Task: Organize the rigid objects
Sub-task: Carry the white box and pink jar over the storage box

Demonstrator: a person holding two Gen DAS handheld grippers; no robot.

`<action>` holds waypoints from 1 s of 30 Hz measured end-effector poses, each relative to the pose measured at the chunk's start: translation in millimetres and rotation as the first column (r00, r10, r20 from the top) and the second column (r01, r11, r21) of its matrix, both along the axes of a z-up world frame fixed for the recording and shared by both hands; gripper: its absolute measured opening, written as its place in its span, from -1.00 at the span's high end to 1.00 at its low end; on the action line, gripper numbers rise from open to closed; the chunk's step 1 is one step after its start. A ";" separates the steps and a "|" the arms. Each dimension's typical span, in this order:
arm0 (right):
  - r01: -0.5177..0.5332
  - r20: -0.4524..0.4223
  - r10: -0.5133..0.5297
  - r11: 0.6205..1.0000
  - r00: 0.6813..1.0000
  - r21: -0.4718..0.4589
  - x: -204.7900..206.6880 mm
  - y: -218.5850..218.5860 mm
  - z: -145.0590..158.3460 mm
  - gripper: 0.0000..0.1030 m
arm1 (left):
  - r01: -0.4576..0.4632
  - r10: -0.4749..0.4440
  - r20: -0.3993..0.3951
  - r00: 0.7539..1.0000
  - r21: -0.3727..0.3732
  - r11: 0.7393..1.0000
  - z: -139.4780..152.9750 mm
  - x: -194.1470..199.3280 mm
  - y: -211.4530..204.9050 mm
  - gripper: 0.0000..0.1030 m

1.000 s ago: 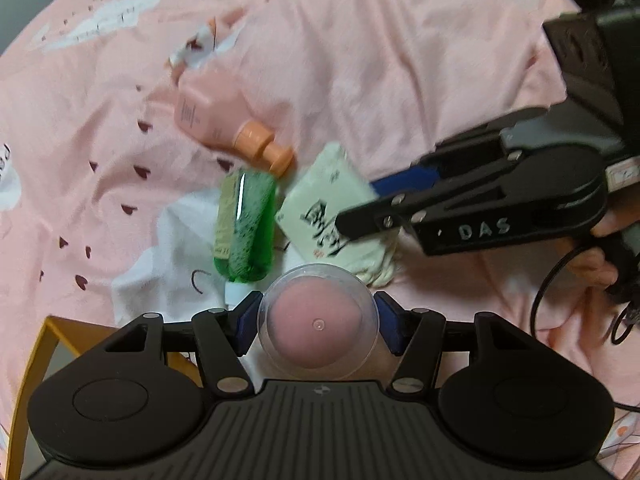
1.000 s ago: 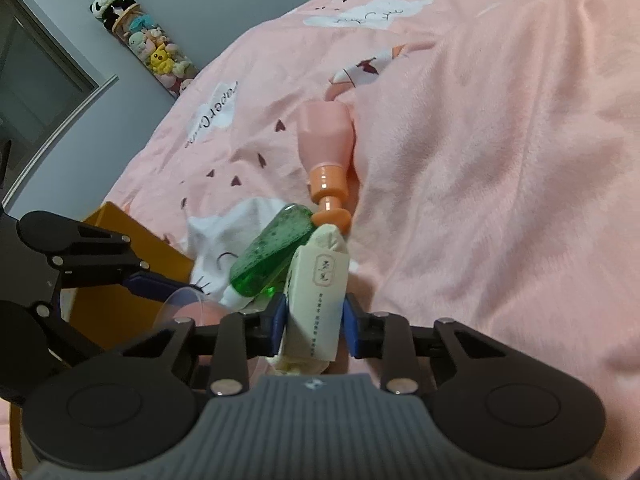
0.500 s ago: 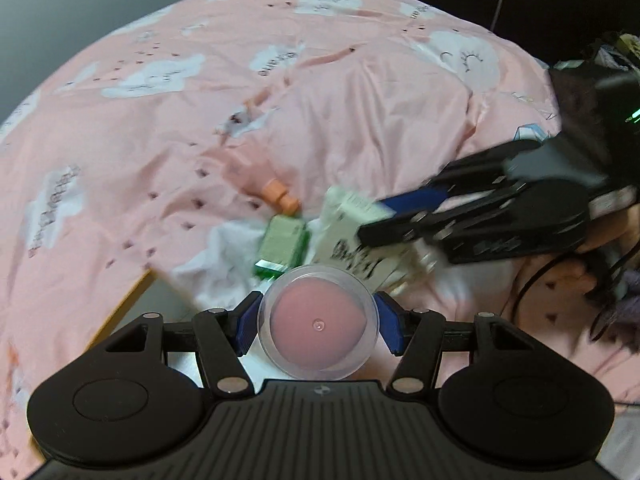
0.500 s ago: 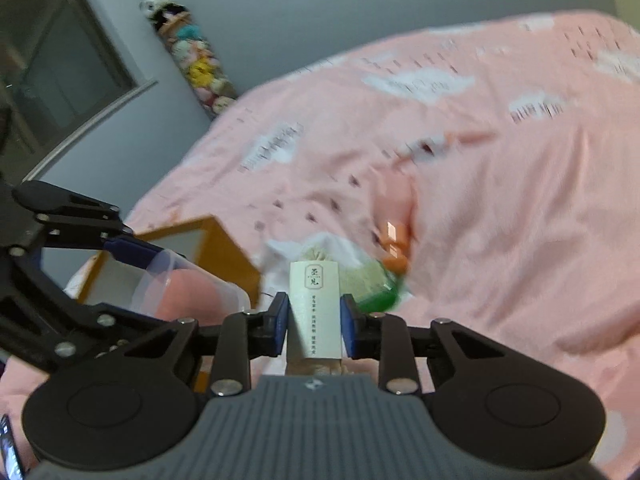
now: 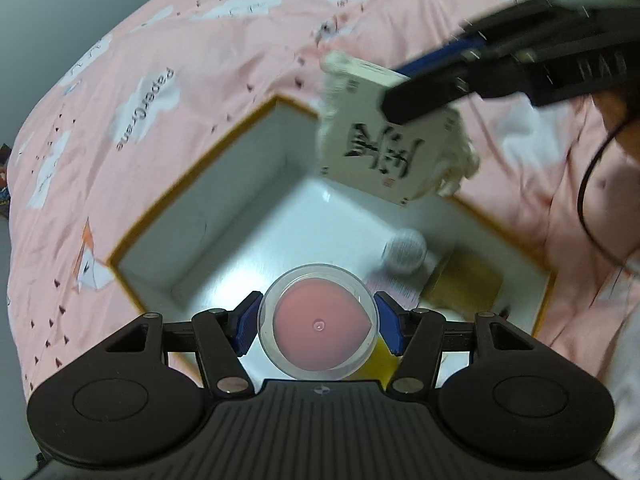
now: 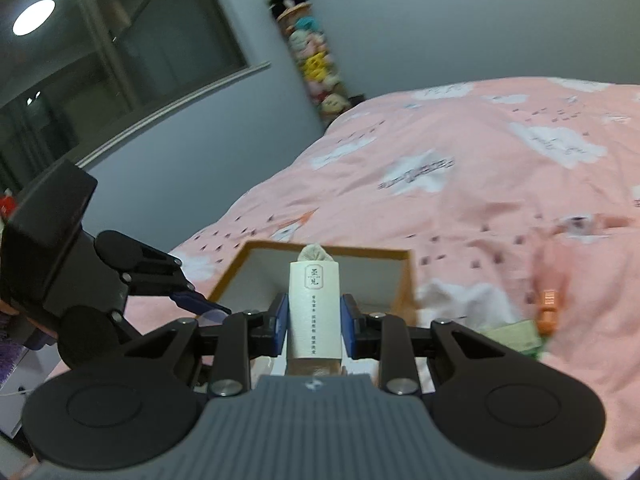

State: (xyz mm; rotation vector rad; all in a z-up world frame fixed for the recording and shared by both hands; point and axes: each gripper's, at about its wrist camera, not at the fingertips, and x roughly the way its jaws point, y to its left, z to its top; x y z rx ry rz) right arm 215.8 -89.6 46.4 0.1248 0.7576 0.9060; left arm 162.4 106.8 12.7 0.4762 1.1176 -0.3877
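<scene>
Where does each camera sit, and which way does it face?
Left wrist: on the left gripper, looking down into the box; its fingers hold the clear cup.
Right wrist: on the right gripper, facing across the bed; its fingers hold the white packet.
Both views share the box, the packet and the other gripper.

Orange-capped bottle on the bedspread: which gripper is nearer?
Right. The right gripper, shut on the tissue pack, has the bottle just off its right side. The left gripper, holding the clear jar, hangs over the box.
</scene>
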 end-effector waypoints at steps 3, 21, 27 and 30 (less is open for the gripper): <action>-0.037 -0.044 0.037 0.999 0.998 -0.007 1.3 26.1 -9.4 0.49 | 0.023 -0.022 -0.025 0.999 0.026 0.999 -16.7 -5.4 7.1 -0.33; -0.096 -0.204 0.071 0.988 0.976 -0.119 11.9 92.9 -71.4 0.48 | 0.217 -0.201 -0.107 0.974 0.169 0.961 -67.9 -28.7 10.2 -0.33; -0.104 -0.221 0.074 0.986 0.972 -0.127 9.7 98.0 -76.8 0.48 | 0.225 -0.210 -0.104 0.972 0.175 0.958 -66.0 -31.1 10.9 -0.35; -0.106 -0.225 0.074 0.986 0.971 -0.130 9.4 99.0 -77.8 0.48 | 0.226 -0.212 -0.095 0.973 0.176 0.958 -68.2 -31.7 10.5 -0.44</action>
